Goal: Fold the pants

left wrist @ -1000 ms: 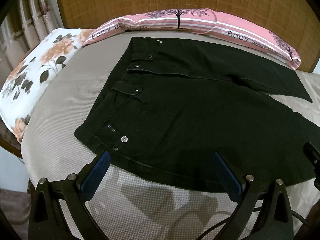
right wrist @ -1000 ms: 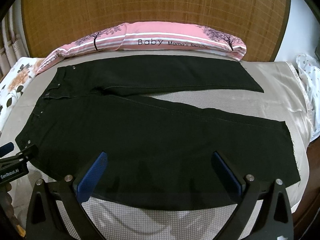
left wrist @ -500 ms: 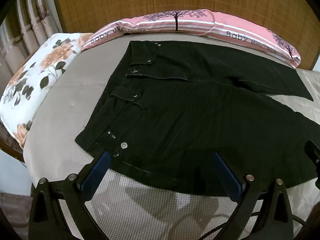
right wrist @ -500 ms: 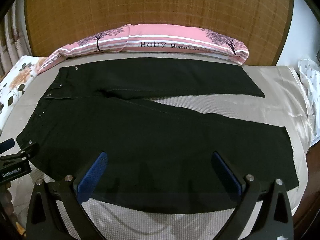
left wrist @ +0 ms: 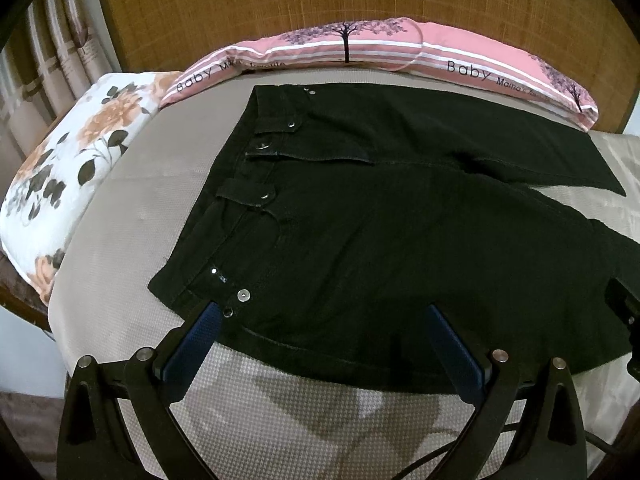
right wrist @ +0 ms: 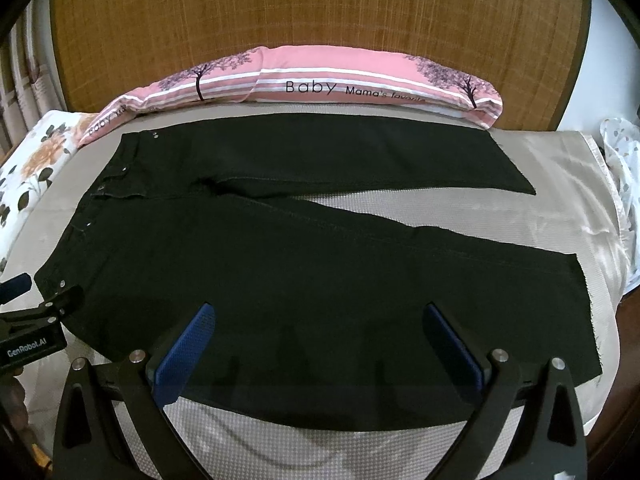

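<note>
Black pants (right wrist: 304, 264) lie flat on the bed (right wrist: 560, 208), legs spread apart. The left tongs (left wrist: 320, 344) gape wide at the waistband corner, the right tongs (right wrist: 320, 344) equally wide over the near leg's edge; neither holds anything.

Bare mattress (right wrist: 460, 216) is left between the spread legs of the pants (right wrist: 280, 272) and along the near edge; far side is blocked by pink bolster (right wrist: 320, 84), left by floral pillow (left wrist: 72, 176).

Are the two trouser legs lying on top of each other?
No, the black pants lie spread flat, legs apart with bare bed cover between.
</note>
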Available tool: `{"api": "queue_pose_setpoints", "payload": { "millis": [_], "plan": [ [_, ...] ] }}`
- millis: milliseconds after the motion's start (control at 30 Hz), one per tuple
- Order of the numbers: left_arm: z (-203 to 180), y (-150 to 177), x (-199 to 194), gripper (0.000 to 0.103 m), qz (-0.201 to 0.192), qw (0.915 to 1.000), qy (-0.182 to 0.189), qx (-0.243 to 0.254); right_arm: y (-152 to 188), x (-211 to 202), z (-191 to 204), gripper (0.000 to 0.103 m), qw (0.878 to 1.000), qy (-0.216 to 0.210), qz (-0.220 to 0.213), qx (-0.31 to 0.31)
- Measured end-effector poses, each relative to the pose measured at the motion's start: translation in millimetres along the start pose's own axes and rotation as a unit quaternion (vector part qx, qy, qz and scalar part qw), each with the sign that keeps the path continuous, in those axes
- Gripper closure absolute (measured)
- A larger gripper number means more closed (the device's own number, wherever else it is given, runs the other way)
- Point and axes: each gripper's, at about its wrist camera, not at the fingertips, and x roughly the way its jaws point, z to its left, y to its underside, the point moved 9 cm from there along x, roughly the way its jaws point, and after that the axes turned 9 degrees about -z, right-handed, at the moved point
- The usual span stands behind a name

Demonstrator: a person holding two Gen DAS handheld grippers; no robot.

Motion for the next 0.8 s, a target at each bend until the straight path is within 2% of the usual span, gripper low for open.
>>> {"api": "queue_pose_setpoints", "payload": {
  "millis": [133, 267, 500, 633, 700, 800],
  "plan": [
    [6.1, -5.8, 1.8, 0.002, -0.003, 1.0, 0.002, -0.008, -0.7, 2.1, -2.9, 0.0, 1.0, -0.002, -0.001, 0.001],
    [18.7, -19.1, 6.6, 0.006, -0.005, 0.9997, 0.005, -0.022, -3.3, 9.2, -8.4, 0.001, 1.0, -0.007, 0.001, -0.004],
    [51.2, -64.0, 35.4, 0.032, -0.002, 0.9981, 0.029, -0.054, -30.2, 20.7, -8.0, 0.005, 0.998, -0.07, -0.002, 0.009],
    [67.4, -98.5, 62.4, 0.043, 0.011, 0.9922, 0.08, -0.096, -59.0, 34.6, -5.2, 0.016, 0.996, -0.093, -0.004, 0.003],
    [76.3, -119.3, 78.6, 0.047, 0.017, 0.9864, 0.11, -0.121, -74.9, 42.9, -3.9, 0.017, 0.995, -0.095, -0.006, -0.006],
    [91.8, -151.4, 103.8, 0.051, 0.018, 0.9808, 0.132, -0.142, -96.8, 56.4, 1.5, 0.017, 0.994, -0.106, -0.008, -0.012]
  ]
}}
